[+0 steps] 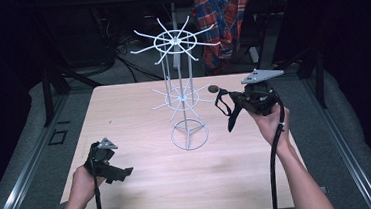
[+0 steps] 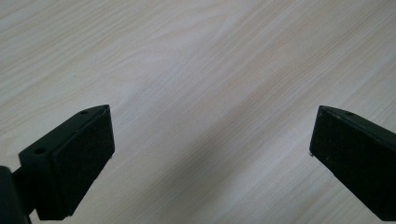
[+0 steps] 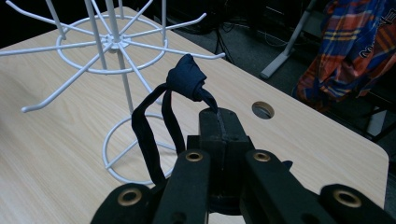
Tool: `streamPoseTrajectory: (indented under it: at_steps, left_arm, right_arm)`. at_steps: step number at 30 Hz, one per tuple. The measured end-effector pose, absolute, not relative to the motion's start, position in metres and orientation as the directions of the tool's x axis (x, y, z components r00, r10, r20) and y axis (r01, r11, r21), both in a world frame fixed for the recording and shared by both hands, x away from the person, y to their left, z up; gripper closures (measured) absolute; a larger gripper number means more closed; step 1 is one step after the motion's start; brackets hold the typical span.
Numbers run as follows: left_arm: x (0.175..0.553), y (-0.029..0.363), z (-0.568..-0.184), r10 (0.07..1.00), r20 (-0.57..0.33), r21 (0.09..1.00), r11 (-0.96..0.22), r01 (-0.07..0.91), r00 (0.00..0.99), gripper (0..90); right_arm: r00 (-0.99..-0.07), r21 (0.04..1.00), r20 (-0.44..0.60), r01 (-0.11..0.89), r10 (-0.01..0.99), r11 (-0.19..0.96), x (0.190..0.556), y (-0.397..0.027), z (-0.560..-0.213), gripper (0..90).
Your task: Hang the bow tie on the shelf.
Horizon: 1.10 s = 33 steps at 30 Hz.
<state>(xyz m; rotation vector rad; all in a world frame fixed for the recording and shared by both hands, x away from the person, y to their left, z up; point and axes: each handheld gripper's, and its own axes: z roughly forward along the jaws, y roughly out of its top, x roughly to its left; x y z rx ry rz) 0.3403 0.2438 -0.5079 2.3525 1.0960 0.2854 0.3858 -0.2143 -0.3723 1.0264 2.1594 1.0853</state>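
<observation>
Right claw [image 3: 219,123] clamped on knotted dark strap [image 3: 187,81] beside white wire rack [image 1: 183,97]; left claw [image 2: 212,140] apart over table [image 2: 196,56].

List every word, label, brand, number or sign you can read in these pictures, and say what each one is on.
No text can be read for certain.
Plaid cloth behind the table: white letters at the right edge of the right gripper view, cut off and too blurred to read.
White wire rack, wooden table, dark strap, left gripper, right gripper: no markings show.
</observation>
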Motion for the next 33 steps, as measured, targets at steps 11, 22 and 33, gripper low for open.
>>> streamPoseTrajectory:
  at_steps: [11,22,33]
  left_arm:
    - [0.34,0.244,-0.508,0.759,-0.03,0.542,-0.534,0.649,0.651,0.0]
    - [0.34,0.242,-0.508,0.754,-0.03,0.54,-0.541,0.645,0.656,0.0]
    - [0.34,0.242,-0.508,0.754,-0.029,0.541,-0.54,0.645,0.656,0.0]
  right_arm:
    - [-0.59,0.823,-0.078,0.417,0.803,0.387,0.395,-0.209,-0.377,90.0]
    - [-0.599,0.815,-0.068,0.427,0.798,0.391,0.398,-0.205,-0.383,90.0]
    - [-0.613,0.807,-0.061,0.434,0.788,0.4,0.4,-0.198,-0.39,90.0]
